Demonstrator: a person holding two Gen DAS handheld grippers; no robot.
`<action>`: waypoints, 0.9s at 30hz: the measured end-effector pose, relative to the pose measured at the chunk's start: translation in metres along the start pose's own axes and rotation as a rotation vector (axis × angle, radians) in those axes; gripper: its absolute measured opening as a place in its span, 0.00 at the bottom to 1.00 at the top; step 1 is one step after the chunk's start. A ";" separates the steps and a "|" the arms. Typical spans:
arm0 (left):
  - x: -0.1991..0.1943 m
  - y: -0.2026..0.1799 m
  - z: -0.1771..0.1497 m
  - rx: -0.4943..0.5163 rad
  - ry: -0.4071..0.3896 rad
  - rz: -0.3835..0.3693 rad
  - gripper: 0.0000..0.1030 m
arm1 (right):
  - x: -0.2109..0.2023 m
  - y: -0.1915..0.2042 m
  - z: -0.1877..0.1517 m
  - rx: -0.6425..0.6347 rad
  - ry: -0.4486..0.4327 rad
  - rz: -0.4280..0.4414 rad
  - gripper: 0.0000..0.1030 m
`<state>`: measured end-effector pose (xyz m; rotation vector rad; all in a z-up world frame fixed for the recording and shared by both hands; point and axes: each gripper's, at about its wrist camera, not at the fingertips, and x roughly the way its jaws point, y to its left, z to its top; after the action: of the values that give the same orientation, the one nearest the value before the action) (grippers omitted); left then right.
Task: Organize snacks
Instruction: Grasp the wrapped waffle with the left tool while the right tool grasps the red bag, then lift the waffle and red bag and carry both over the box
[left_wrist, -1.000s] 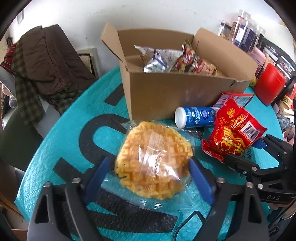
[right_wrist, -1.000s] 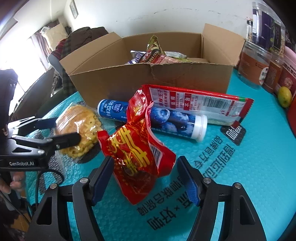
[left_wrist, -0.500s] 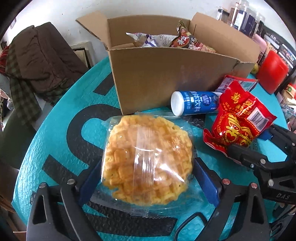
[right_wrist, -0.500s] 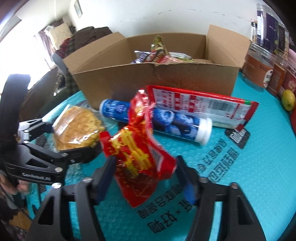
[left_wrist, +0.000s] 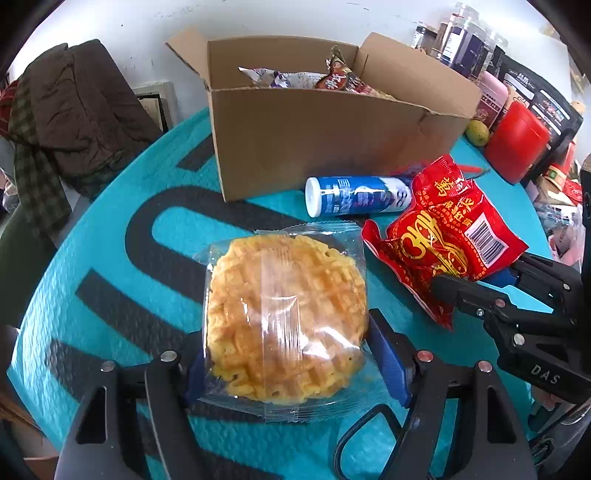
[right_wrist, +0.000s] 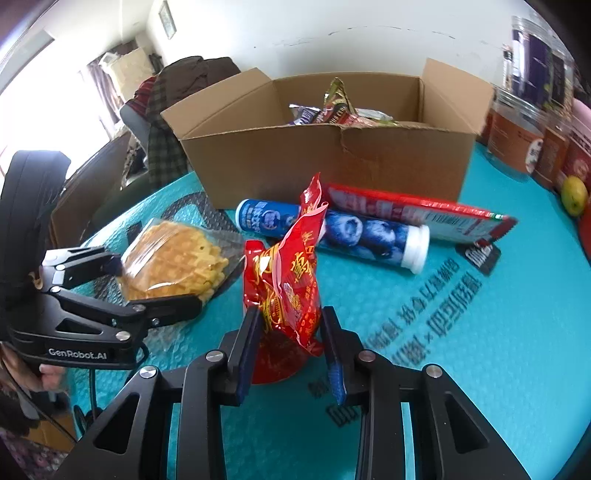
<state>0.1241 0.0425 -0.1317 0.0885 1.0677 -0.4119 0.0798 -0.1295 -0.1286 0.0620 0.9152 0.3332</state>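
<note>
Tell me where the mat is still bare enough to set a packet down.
Bare mat lies right of the red snack bag, below the blue tube and flat red packet. Another patch lies left of the cardboard box and waffle pack. The strip before the box is crowded.

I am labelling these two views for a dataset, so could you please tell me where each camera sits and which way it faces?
Left wrist view: sits on the left tongs, looking down along them at the wrapped waffle cake they are closing on; beyond it the cardboard box; the right tongs show at right.
Right wrist view: sits on the right tongs, closing on the red snack bag; a hand holding the left tongs shows at left.
Shared: box, blue tube, both snacks, teal mat.
</note>
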 end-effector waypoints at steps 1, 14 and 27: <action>-0.001 0.000 -0.002 0.000 0.001 -0.004 0.73 | -0.003 0.000 -0.004 0.007 -0.002 0.000 0.31; -0.019 -0.028 -0.032 0.012 0.020 -0.086 0.73 | -0.040 -0.004 -0.042 0.064 -0.004 -0.011 0.31; -0.025 -0.041 -0.054 0.014 0.041 -0.107 0.73 | -0.068 0.003 -0.078 0.064 0.030 -0.016 0.31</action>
<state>0.0536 0.0266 -0.1313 0.0528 1.1127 -0.5157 -0.0201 -0.1546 -0.1236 0.1090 0.9560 0.2904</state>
